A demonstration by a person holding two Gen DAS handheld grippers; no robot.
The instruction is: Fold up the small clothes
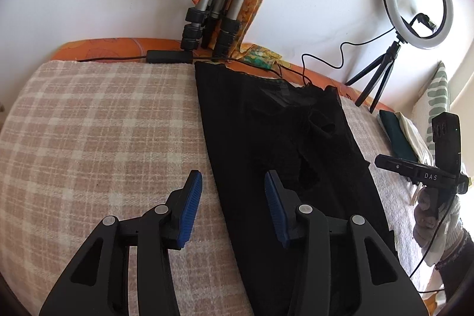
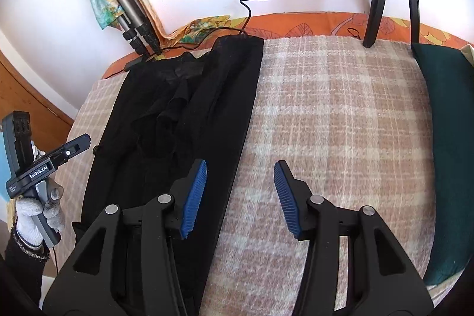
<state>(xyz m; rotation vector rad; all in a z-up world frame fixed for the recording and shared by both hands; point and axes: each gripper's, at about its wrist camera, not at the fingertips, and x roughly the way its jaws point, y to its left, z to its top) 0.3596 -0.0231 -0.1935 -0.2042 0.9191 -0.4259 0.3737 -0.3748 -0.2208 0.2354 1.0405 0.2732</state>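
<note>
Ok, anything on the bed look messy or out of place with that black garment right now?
The black garment lies as a long strip on the checked blanket, but its middle is bunched into loose crumpled folds, not flat. Its far end reaches the cable at the blanket's edge. Both hand-held grippers are open, holding nothing.

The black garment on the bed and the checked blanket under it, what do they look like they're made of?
Black garment: looks like thin, matte, partly sheer fabric, possibly knit or mesh; it lies limp in soft creases, with a small hole showing. Checked blanket: looks like brushed wool or a fleecy acrylic weave; its pink-beige and cream checks have a fuzzy, napped surface. Fibre can't be confirmed by sight.
</note>
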